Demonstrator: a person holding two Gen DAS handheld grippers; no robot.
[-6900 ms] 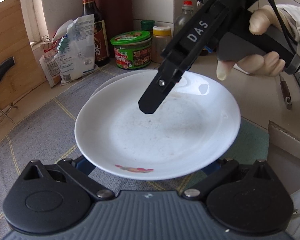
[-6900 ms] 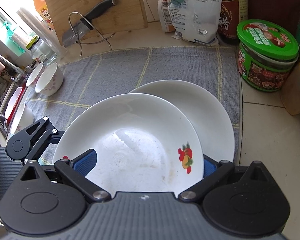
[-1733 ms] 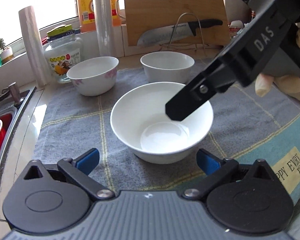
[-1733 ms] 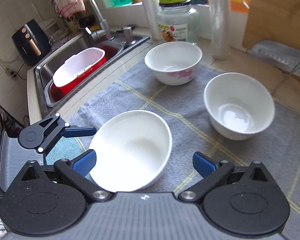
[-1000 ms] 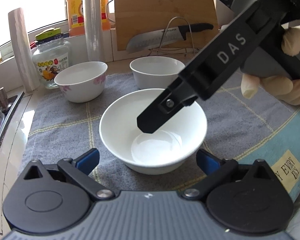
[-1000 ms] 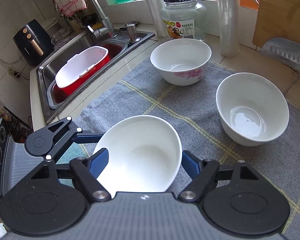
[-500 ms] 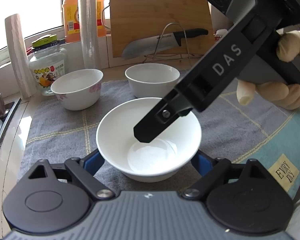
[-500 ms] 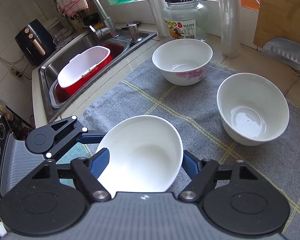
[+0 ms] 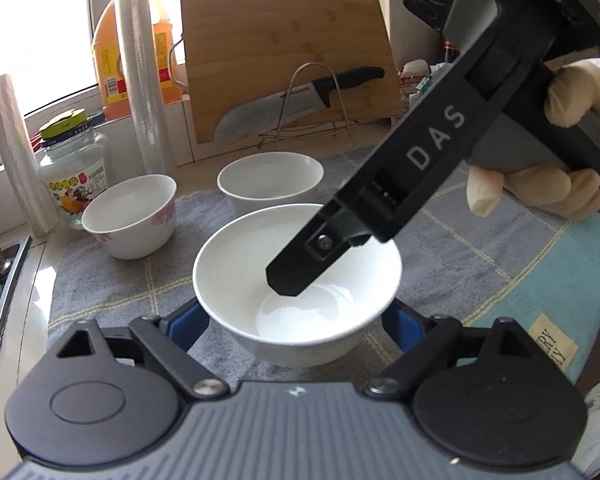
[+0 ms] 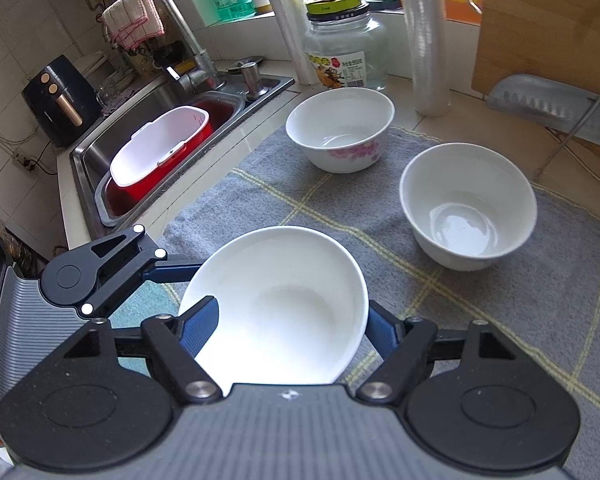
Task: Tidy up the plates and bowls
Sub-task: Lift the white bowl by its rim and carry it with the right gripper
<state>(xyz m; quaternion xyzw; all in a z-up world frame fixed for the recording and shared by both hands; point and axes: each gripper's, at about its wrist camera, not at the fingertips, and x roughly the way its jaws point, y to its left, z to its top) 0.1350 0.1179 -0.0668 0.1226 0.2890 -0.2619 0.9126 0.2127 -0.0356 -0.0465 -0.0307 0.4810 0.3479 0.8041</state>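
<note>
- The plain white bowl (image 9: pixel 296 280) sits on the grey checked towel (image 10: pixel 480 304) nearest the cameras, with both claws clamped on it at once: the left claw (image 9: pixel 296 322) has its blue pads against opposite sides of the outer wall, and the right claw (image 10: pixel 292 328) grips the rim, one finger inside the bowl and one outside.
- Two grips on one glazed bowl could fight each other; if the hands lift unevenly or in different directions, I'd expect the bowl to twist and slip from the pads.
- The left pads meet a curved, slick wall low down, so a squeeze could squirt the bowl upward or tip it.
- The second white bowl (image 10: pixel 468 204) and the flowered bowl (image 10: pixel 340 132) stand close behind, apart from each other; a swing or drop during nesting could chip a rim.
- The sink (image 10: pixel 140 128) edge lies just beside the towel, so a slid bowl might go over.
</note>
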